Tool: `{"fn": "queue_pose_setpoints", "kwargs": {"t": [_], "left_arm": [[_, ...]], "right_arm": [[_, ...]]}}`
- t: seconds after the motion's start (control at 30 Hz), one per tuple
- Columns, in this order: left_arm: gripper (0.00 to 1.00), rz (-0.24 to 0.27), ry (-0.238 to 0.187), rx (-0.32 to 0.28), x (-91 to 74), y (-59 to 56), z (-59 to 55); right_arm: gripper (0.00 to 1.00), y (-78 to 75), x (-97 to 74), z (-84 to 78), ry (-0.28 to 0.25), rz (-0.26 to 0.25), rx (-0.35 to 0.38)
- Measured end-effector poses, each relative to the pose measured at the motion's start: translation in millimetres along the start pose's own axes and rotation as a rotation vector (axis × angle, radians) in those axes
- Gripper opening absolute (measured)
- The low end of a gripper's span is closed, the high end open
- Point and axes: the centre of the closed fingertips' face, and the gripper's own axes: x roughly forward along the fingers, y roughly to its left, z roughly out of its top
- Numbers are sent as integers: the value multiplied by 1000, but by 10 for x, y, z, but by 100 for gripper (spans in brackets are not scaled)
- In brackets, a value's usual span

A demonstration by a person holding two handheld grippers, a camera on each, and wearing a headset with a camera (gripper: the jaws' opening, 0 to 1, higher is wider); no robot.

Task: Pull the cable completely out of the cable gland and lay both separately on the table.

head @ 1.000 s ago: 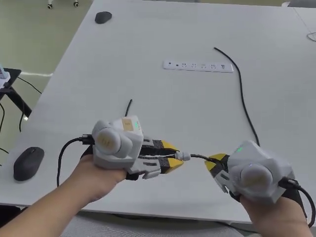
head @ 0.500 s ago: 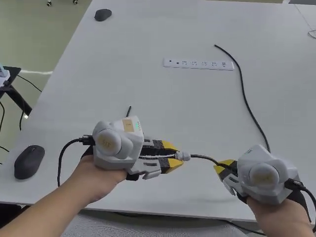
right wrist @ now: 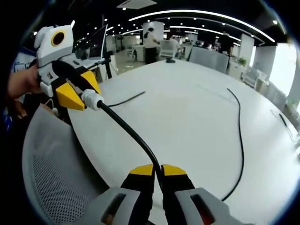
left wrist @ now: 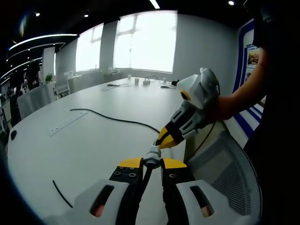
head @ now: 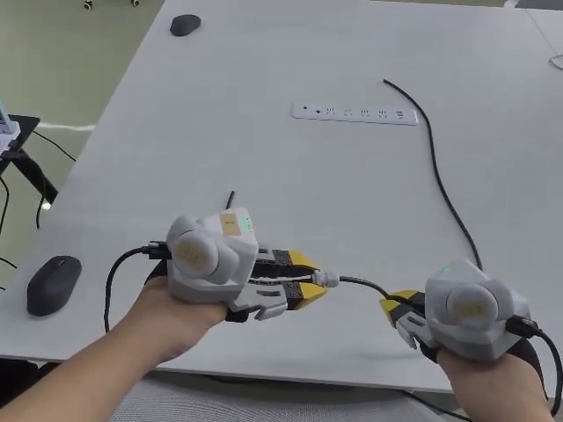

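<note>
My left gripper (head: 305, 287) is shut on the small white cable gland (head: 326, 279), held just above the table's near edge. A black cable (head: 361, 283) runs from the gland to my right gripper (head: 398, 306), which is shut on it a short way to the right. In the left gripper view the gland (left wrist: 152, 157) sits between the yellow tips (left wrist: 151, 163), with the right gripper (left wrist: 167, 138) close beyond. In the right gripper view the cable (right wrist: 129, 133) arcs from my tips (right wrist: 158, 169) up to the gland (right wrist: 92, 99). A short black cable end (head: 230, 200) lies past the left gripper.
A white power strip (head: 354, 115) lies mid-table with a long black lead (head: 435, 171) curving toward the right gripper. One dark mouse (head: 53, 283) sits at the near left, another (head: 184, 25) at the far edge. A mesh chair back (right wrist: 56, 168) is below the table edge.
My right gripper has drawn away to the right, and more black cable shows between the gland and its tips. The cable end past the left gripper looks shorter. The left gripper stayed put.
</note>
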Motion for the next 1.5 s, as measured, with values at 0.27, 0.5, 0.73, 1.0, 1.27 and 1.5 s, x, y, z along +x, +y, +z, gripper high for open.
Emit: {"fn": "queue_pose_setpoints", "kwargs": {"t": [0.27,0.5,0.73,1.0,1.27,1.5], "left_arm": [[15,14,9,-7,-38,60,-26],[15,25,4,-10,-48,85,-8],[15,19,11,-14,-39,65,-25],[15,8,15,-11,-53,30,-34],[15,0,24,-4,-49,7,-52],[15,-9,25,-1,-32,-16,-46]], "right_arm": [[3,-3,-79,84,-13,-5,-40],[7,46,-163,123,-13,2,-116],[13,244,-269,360,-27,37,-263],[12,494,-190,620,-54,89,-361],[8,665,-133,670,-55,122,-455],[4,690,-132,680,-59,127,-476]]}}
